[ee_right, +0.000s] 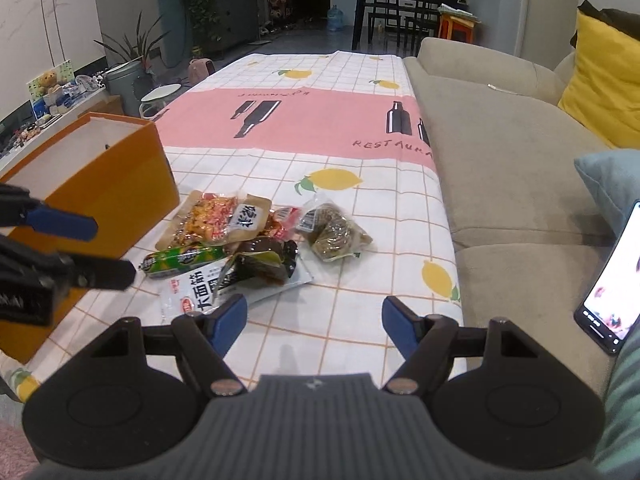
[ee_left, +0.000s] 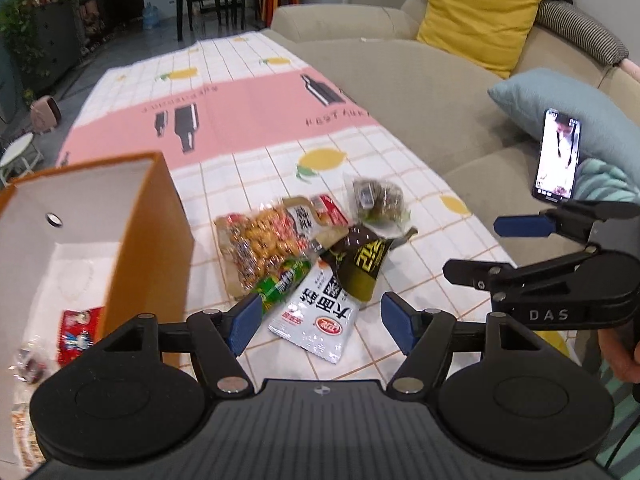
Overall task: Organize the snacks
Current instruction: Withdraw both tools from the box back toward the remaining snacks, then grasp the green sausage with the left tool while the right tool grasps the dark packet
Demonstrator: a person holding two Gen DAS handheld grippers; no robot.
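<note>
Both hand-held grippers, left (ee_left: 320, 322) and right (ee_right: 314, 322), are hovering wide and empty over the snack pile (ee_right: 256, 248) beside the orange box (ee_right: 104, 184).

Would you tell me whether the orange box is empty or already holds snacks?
Partly filled: the orange box is open-topped, with a red packet lying inside.

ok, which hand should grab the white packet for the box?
Left, probably. The left gripper hangs open right over the white packet, with the orange box just beside it. The right gripper is open too, but over bare tablecloth.
</note>
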